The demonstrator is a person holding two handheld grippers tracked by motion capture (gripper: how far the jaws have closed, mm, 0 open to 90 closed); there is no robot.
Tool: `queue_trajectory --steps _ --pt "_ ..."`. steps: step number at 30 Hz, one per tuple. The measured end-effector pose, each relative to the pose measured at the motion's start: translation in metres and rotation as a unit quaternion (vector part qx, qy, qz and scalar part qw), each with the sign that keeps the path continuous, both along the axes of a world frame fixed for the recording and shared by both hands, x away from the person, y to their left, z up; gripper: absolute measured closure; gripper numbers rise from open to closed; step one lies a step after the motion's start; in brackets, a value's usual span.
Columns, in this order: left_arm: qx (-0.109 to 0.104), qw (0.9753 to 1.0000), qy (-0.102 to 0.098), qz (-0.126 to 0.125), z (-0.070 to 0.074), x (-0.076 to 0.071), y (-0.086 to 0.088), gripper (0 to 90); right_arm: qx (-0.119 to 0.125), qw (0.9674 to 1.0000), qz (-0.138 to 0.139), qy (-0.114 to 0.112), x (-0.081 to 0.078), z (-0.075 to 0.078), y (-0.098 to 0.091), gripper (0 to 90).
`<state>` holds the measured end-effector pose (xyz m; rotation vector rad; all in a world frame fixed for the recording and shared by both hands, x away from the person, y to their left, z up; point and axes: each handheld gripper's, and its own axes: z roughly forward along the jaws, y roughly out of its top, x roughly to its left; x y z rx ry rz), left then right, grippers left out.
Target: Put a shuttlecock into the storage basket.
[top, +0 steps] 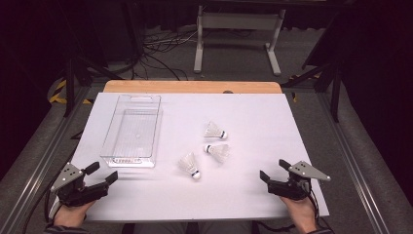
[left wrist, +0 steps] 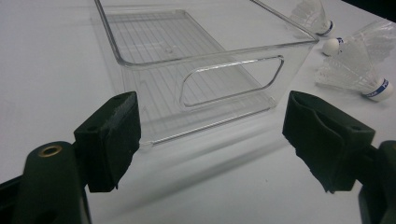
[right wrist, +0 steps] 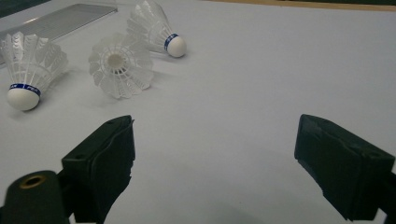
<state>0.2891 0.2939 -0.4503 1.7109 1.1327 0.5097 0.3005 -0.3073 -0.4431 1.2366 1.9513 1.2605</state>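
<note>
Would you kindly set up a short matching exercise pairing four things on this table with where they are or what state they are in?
Things:
1. clear plastic bin
2. three shuttlecocks
3. left gripper
4. right gripper

Descriptions:
A. open, at the near right
B. empty, on the left half of the sheet
C. lying on their sides mid-table
D. open, just before the bin's near end

Pairs: 1-B, 2-C, 3-D, 4-A
</note>
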Motion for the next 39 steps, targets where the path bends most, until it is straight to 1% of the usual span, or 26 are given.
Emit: queue_trajectory --steps 4,12,16,19,24,25,27,32,37,39 --pt "0.001 1.0000 0.001 -0.002 -0.0002 -0.0001 -0.0005 20.2 0.000 1.0000 0.000 0.000 0.0001 0.0001 -0.0003 12.9" --pt "-0.004 1.0000 0.002 0.002 0.0001 -0.0004 -0.0005 20.6 -0.002 1.0000 -0.001 -0.001 0.0001 0.0002 -0.0001 12.8" --pt "-0.003 1.0000 0.003 -0.003 0.0008 -0.0008 -0.0014 20.6 -0.002 1.0000 -0.001 -0.001 0.0000 0.0003 -0.0003 12.7" --pt "-0.003 1.0000 0.004 -0.004 0.0010 -0.0007 -0.0017 20.6 -0.002 1.0000 -0.001 0.003 0.0001 0.0002 0.0006 12.6" --pt "-0.004 1.0000 0.005 -0.004 0.0015 -0.0009 -0.0021 20.6 -0.003 1.0000 -0.002 0.003 0.0003 0.0001 0.0010 12.4" --pt "-0.008 1.0000 0.004 -0.004 0.0017 -0.0012 -0.0020 20.6 0.000 1.0000 -0.003 0.002 0.0005 -0.0001 0.0002 12.3" --pt "-0.005 0.9999 0.005 -0.008 0.0022 -0.0014 -0.0012 20.6 0.000 1.0000 -0.003 0.003 0.0006 -0.0002 0.0000 12.3" --pt "-0.010 0.9999 0.005 -0.005 0.0037 -0.0024 -0.0013 20.6 -0.003 1.0000 0.001 0.006 0.0011 -0.0005 0.0012 12.3" --pt "-0.007 0.9999 0.002 -0.007 0.0048 -0.0012 -0.0030 20.6 -0.003 1.0000 0.001 0.006 0.0014 -0.0007 0.0012 12.2" --pt "-0.007 0.9999 0.005 -0.009 0.0051 -0.0010 -0.0044 20.6 -0.001 1.0000 0.002 0.006 0.0016 -0.0009 0.0010 12.2"
